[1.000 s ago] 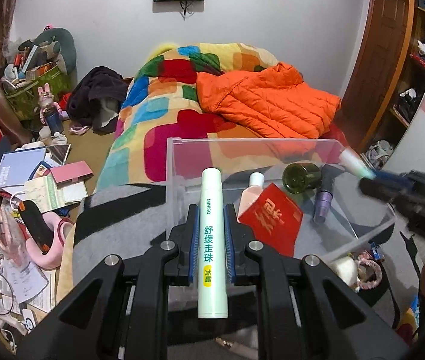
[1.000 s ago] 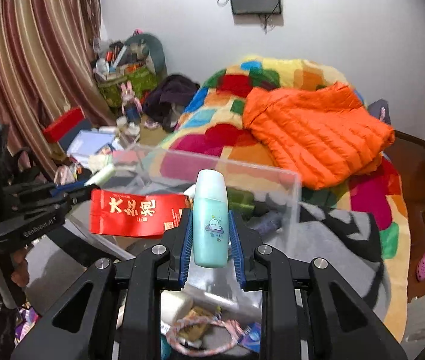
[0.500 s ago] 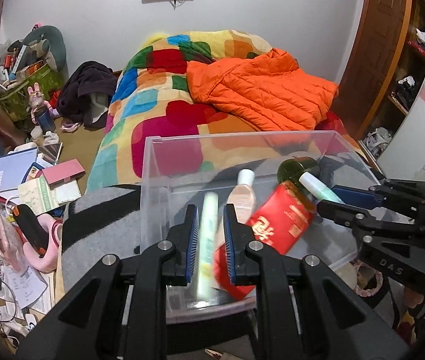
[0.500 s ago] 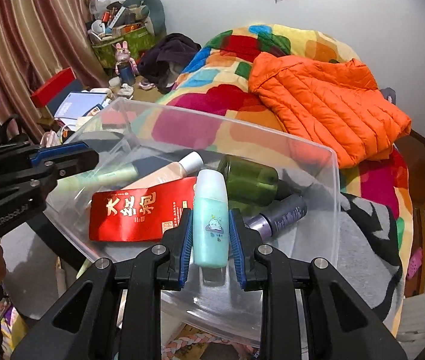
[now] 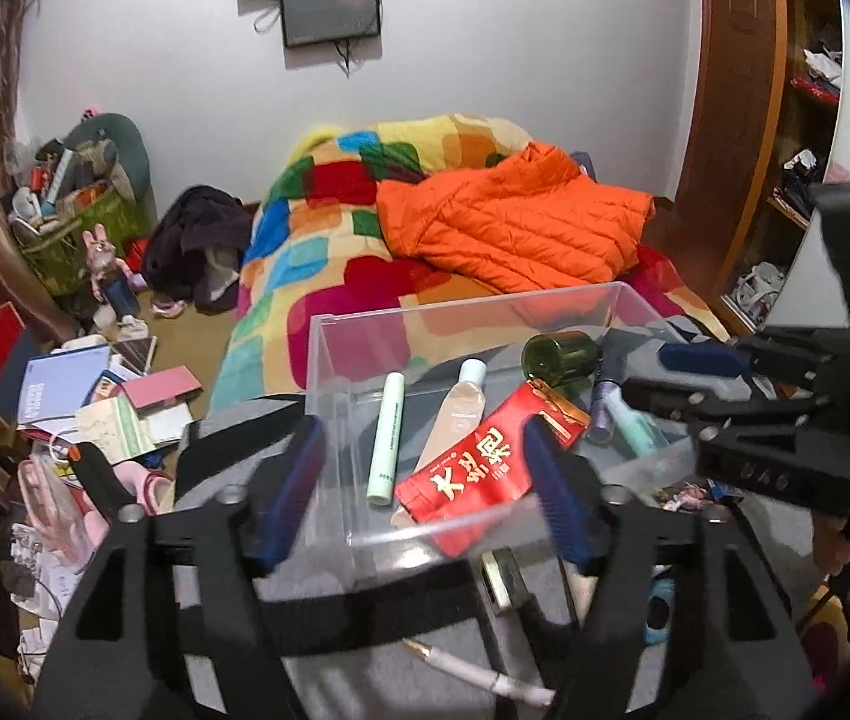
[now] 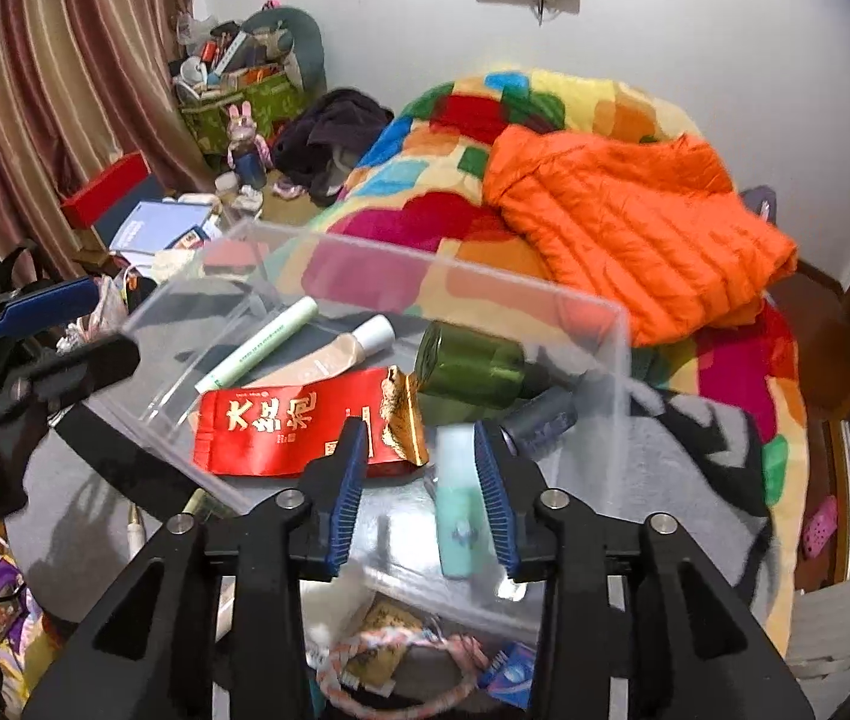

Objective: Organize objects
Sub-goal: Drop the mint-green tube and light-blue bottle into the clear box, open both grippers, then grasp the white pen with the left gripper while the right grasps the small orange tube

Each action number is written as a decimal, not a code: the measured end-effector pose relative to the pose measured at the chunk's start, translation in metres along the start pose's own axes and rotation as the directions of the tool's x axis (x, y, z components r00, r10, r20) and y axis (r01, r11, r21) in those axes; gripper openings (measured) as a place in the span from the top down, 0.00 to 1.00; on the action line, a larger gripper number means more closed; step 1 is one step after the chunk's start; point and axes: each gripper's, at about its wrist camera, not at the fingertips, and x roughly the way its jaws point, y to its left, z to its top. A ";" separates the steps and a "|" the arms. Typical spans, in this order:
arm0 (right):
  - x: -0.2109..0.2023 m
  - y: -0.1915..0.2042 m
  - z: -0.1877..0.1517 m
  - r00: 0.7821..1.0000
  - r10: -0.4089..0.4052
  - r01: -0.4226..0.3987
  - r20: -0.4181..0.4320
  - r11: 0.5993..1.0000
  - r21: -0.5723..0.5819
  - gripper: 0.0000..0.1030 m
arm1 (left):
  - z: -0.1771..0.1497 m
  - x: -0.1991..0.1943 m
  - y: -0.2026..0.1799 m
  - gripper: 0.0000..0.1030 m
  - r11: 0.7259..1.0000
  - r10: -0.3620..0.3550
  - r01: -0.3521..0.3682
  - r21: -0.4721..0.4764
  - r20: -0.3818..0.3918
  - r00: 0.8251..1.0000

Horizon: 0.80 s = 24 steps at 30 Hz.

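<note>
Clear plastic box (image 5: 329,360) on grey blanket at bed foot. Inside, lying flat: pale green tube (image 5: 386,438), beige tube (image 5: 455,414), red packet (image 5: 473,468), green jar (image 5: 560,351), purple bottle (image 5: 604,414), teal bottle (image 6: 456,516).

Left hand-held gripper (image 5: 422,492) angled down over box front, jaws opening wide, gripping nothing.

Right hand-held gripper (image 6: 419,492) angled down, jaws opening; teal bottle between them, beside right pad, blurred, contact unclear.

Beyond: patchwork quilt (image 5: 317,240), orange jacket (image 5: 515,228).

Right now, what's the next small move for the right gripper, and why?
Probably let the jaws finish opening, then lift the right gripper straight up out of the clear bin. The teal bottle sits between the parting pads, blurred, over the bin floor beside the red packet, so it looks released. The left gripper is already empty and wide.
</note>
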 end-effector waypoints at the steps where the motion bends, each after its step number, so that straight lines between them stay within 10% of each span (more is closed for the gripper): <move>1: -0.007 0.000 -0.001 1.000 -0.004 0.004 0.017 1.000 -0.002 0.58 | -0.003 -0.005 -0.001 0.21 1.000 0.005 -0.005 -0.002 0.008 1.000; 11: -0.062 -0.019 -0.031 0.987 -0.091 0.087 0.135 0.996 0.037 0.39 | -0.057 -0.016 -0.013 0.09 0.997 0.057 -0.059 -0.049 -0.035 0.998; 24: -0.032 -0.063 -0.103 0.998 -0.055 0.056 -0.016 0.997 0.052 0.36 | -0.119 0.009 -0.036 0.09 0.991 -0.002 -0.024 -0.132 -0.191 0.982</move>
